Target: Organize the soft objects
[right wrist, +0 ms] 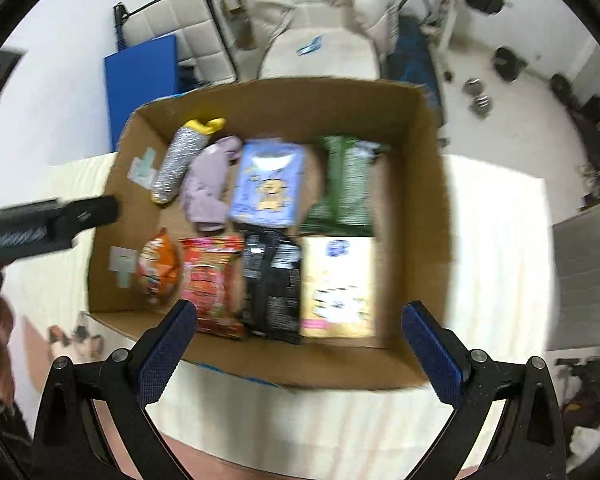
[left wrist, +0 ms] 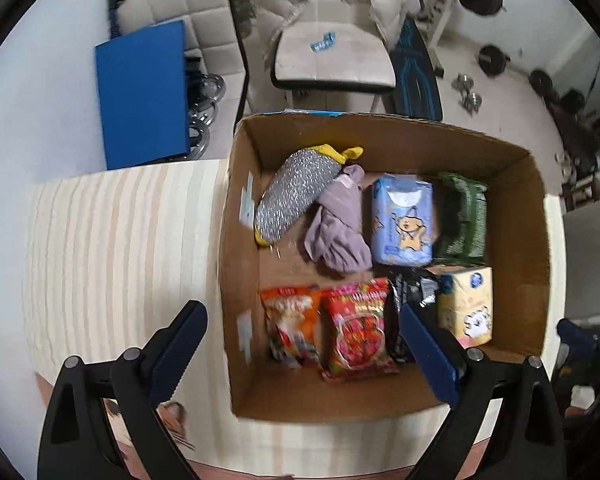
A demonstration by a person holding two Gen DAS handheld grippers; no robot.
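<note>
Brown cardboard forms the box that fills the centre and right of the left wrist view, on a striped cloth. Inside, along the upper row, lie a silver scrubber, a lilac cloth, a blue tissue pack and a green pack. Below sit an orange snack bag, a red snack bag, a black pouch and a yellow tissue box. The left gripper hangs wide open and empty at the frame's bottom.

In the blurred right wrist view, the box sits centre with the same items, and the right gripper gapes wide, holding nothing. The left gripper enters at left.
</note>
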